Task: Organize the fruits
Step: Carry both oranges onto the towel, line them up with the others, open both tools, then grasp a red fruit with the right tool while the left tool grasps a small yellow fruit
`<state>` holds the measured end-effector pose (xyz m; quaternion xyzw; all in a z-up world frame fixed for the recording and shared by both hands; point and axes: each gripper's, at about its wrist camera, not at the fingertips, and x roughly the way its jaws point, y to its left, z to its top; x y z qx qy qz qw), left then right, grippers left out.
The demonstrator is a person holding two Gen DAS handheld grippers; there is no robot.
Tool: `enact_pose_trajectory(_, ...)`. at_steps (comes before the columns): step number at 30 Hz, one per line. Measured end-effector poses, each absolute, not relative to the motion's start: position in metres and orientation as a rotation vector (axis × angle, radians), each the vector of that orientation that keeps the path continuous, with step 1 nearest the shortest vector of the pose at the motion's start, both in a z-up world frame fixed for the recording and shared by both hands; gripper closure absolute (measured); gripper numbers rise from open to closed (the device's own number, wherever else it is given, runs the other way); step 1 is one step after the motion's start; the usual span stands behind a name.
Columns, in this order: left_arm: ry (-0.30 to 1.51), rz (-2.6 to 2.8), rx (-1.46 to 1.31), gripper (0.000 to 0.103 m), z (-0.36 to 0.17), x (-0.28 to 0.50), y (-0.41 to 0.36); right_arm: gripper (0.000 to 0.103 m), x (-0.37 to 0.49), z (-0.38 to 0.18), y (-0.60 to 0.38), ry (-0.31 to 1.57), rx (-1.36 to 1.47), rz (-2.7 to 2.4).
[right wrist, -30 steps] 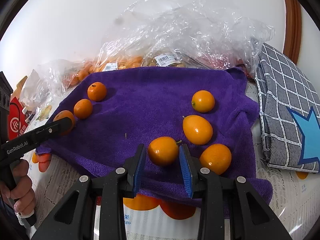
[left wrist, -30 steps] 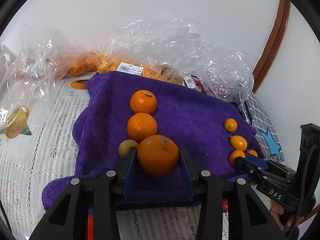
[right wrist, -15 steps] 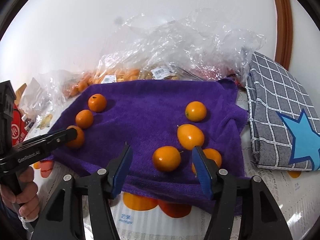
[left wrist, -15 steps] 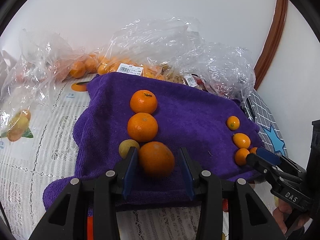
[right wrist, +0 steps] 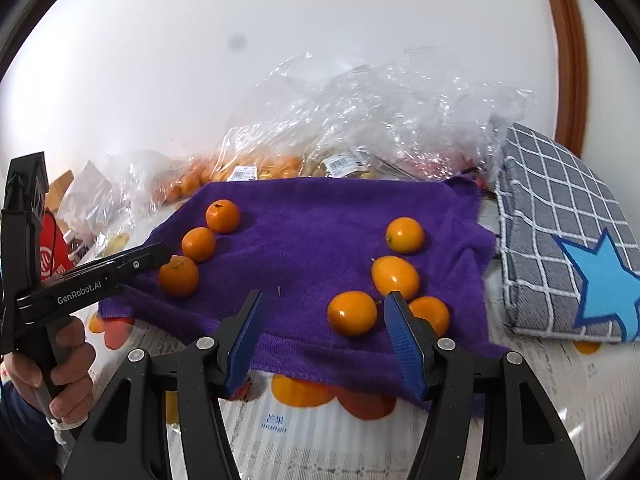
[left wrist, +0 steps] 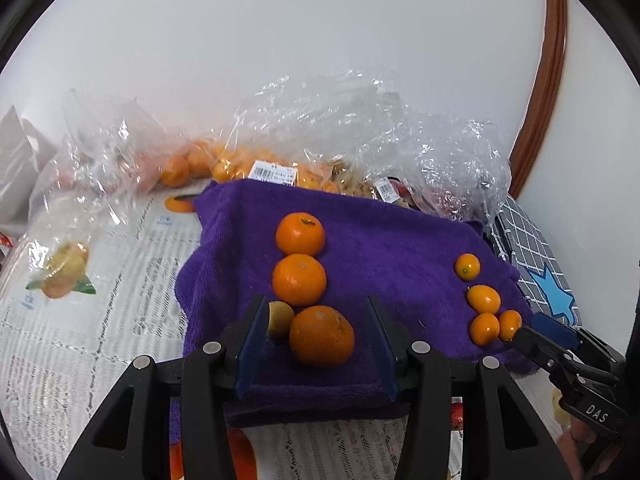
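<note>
The left wrist view alone shows a small yellowish fruit (left wrist: 280, 318) tucked against the left blue pad (left wrist: 252, 344), beside the nearest orange (left wrist: 322, 336). The right wrist view alone shows the hand (right wrist: 68, 376) gripping the left tool's handle and the full checked grey cloth with a blue star (right wrist: 560, 232) at the far right.

On the purple towel (left wrist: 384, 248), three oranges form a line at the left: the far orange (left wrist: 300, 234), the middle orange (left wrist: 299, 279), then the nearest one. At the right lie four kumquats: the farthest kumquat (right wrist: 405, 235), an oval kumquat (right wrist: 395, 277), a near kumquat (right wrist: 352, 313) and a rightmost kumquat (right wrist: 434, 312) partly behind the right pad.

The left gripper (left wrist: 316, 344) has just been opening; the nearest orange sits between its jaws with a clear gap on each side, released onto the towel, where a second ago the pads hugged it. The right gripper (right wrist: 324, 332) has also just been opening: a second ago its pads flanked the near kumquat closely, and now they stand wide, the kumquat lying free between them, nearer the right pad.

Behind the towel, clear plastic bags (left wrist: 360, 136) hold more small orange fruit, with barcode labels showing. A smaller bag (left wrist: 60, 268) at the far left holds yellowish fruit, hard to make out.
</note>
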<state>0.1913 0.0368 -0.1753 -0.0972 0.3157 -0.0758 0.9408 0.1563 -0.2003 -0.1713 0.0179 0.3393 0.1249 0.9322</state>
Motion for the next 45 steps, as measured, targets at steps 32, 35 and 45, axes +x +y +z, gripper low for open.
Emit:
enact_pose_trajectory(32, 0.628, -0.166, -0.194, 0.056, -0.176, 0.137, 0.073, 0.08, 0.135, -0.211, -0.14, 0.914, -0.037, 0.324)
enact_pose_trajectory(35, 0.643, -0.201, -0.165, 0.056, -0.18, 0.13, 0.063, 0.08, 0.125, -0.205, -0.153, 0.88, -0.007, 0.297)
enact_pose_trajectory(45, 0.753, -0.45, -0.124, 0.056, -0.191, 0.11, 0.01, 0.08, 0.082, -0.196, -0.227, 0.811, 0.001, 0.17)
